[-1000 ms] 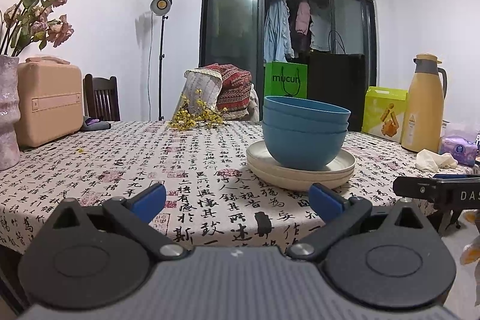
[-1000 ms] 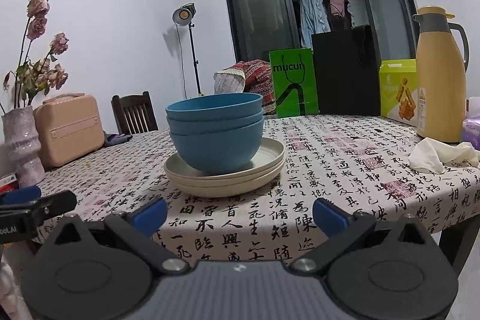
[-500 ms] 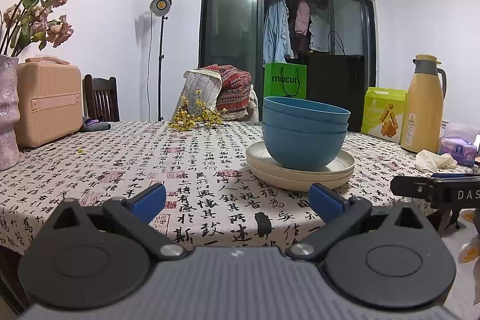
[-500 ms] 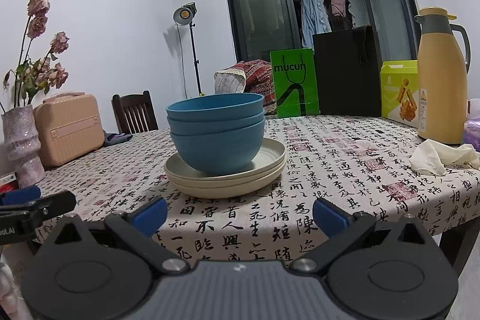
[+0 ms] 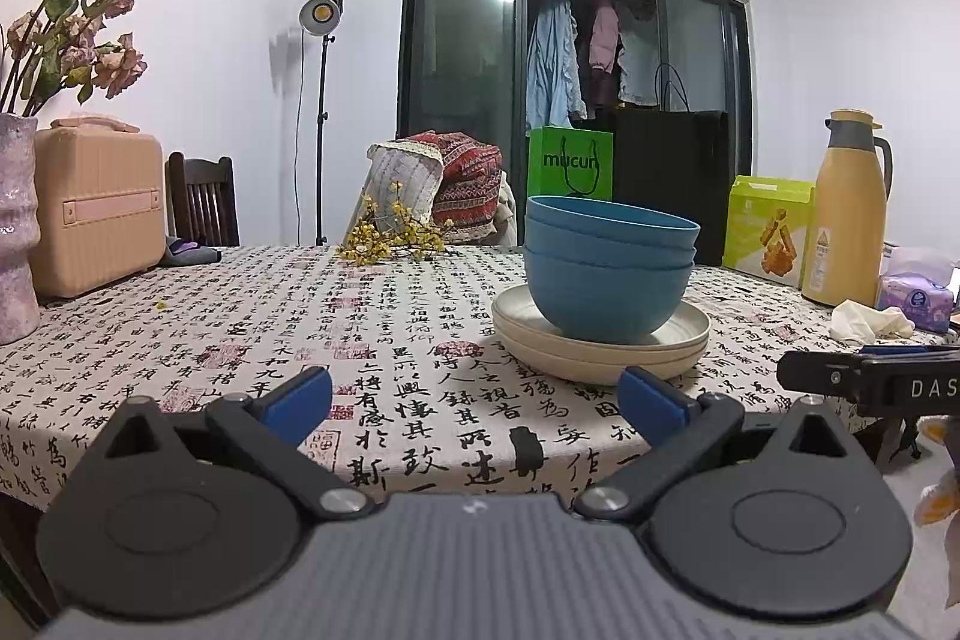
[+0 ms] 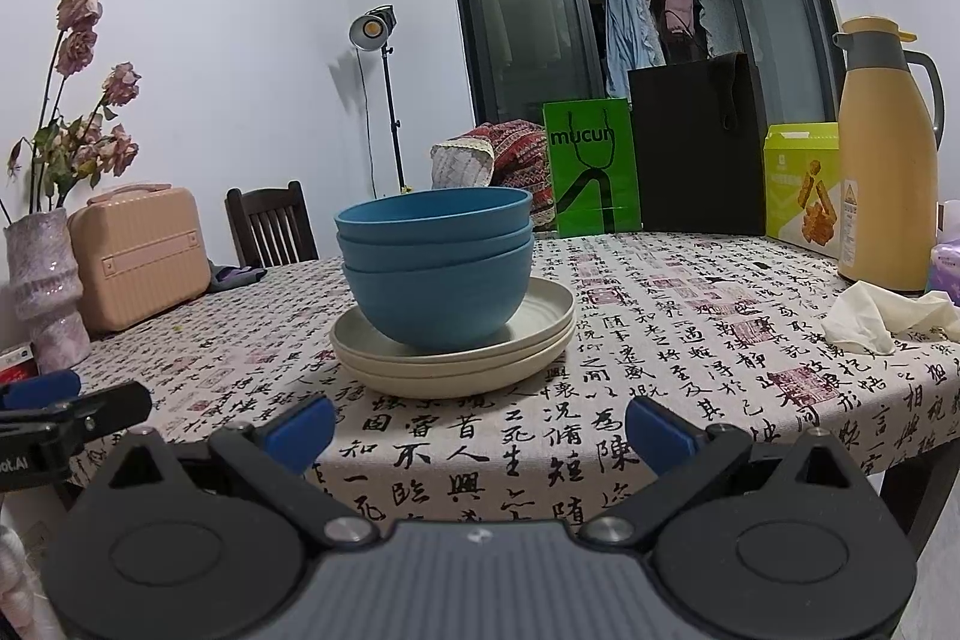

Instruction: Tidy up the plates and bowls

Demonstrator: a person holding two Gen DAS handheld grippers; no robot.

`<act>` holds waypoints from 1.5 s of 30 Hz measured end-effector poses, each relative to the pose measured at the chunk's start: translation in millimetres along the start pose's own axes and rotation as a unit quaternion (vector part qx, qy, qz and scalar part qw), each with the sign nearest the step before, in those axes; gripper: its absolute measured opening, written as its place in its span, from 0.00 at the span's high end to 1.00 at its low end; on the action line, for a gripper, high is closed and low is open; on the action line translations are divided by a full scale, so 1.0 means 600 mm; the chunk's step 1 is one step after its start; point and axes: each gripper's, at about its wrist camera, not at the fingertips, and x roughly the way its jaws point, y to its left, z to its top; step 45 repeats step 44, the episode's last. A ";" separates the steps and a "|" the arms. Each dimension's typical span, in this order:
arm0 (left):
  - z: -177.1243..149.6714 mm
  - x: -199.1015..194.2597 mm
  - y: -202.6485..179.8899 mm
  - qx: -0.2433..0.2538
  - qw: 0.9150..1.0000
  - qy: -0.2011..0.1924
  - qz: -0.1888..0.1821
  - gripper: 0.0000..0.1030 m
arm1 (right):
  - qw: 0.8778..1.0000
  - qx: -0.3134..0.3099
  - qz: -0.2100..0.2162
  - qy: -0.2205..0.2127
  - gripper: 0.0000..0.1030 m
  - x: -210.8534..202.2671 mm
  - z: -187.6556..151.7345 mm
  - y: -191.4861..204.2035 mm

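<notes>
Left wrist view: blue bowls point(image 5: 609, 274) nested on cream plates point(image 5: 600, 349), both grippers held short of them at the table's near edge.

Three bowls sit nested in one pile on what looks like three stacked plates — the rims are close together, so the plate count is uncertain — and the whole stack rests on the calligraphy-print tablecloth point(image 5: 372, 334) near the middle of the table. The left gripper point(image 5: 474, 403) has its blue-padded fingers spread wide with nothing between them; the stack lies ahead and slightly right of it. The right gripper point(image 6: 480, 427) is likewise spread wide and empty — the stack stands ahead and a little left of its centre line. A yellow thermos jug point(image 6: 885, 160) stands well right of the stack, a crumpled white cloth point(image 6: 876, 319) just in front of it.
</notes>
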 end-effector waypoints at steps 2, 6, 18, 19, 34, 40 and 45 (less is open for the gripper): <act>0.000 0.000 0.000 0.000 1.000 0.000 0.000 0.00 | 1.000 0.000 0.000 0.000 0.00 0.000 0.000 0.000; -0.002 -0.001 0.001 -0.001 1.000 0.000 -0.001 0.00 | 1.000 -0.001 0.001 0.000 0.00 0.003 0.000 -0.001; -0.003 -0.003 0.000 -0.001 1.000 -0.001 0.000 0.00 | 1.000 -0.004 0.001 0.000 0.00 0.003 -0.002 -0.001; -0.003 -0.003 0.000 -0.001 1.000 -0.002 -0.001 0.00 | 1.000 -0.005 0.001 0.000 0.00 0.003 -0.002 -0.001; -0.005 -0.003 0.002 -0.003 1.000 -0.001 -0.005 0.00 | 1.000 -0.005 0.001 0.000 0.00 0.003 -0.002 -0.001; -0.005 -0.005 0.002 -0.002 1.000 -0.004 -0.005 0.00 | 1.000 -0.005 0.000 0.003 0.00 0.005 -0.004 -0.003; -0.006 -0.002 0.002 -0.004 1.000 0.000 -0.004 0.00 | 1.000 -0.005 0.000 0.004 0.00 0.005 -0.005 -0.004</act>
